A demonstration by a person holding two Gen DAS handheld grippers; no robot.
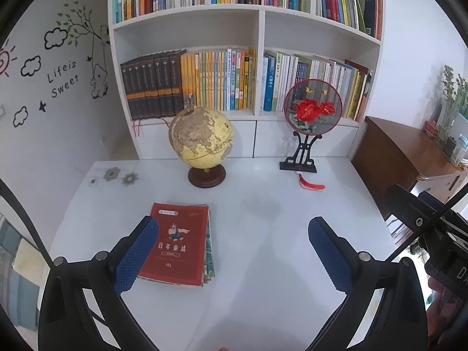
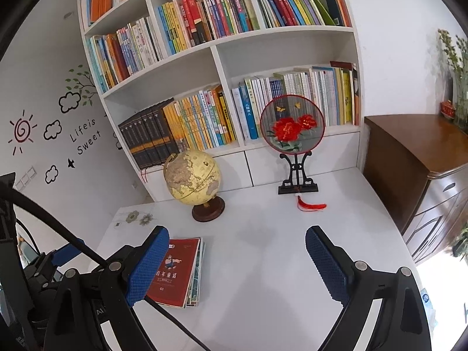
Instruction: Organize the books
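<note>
Both my grippers, left (image 1: 234, 251) and right (image 2: 237, 260), hover with fingers wide, holding nothing, above the tabletop (image 1: 263, 234); books (image 1: 178, 245) stacked near-left, globe (image 1: 201, 137) beyond.

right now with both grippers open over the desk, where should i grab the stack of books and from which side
Take the stack of books by its right long edge, where the page edges fan out and overhang slightly. It lies flat on the desk, so slide one finger under from the clear right side, probably with the left gripper.
</note>
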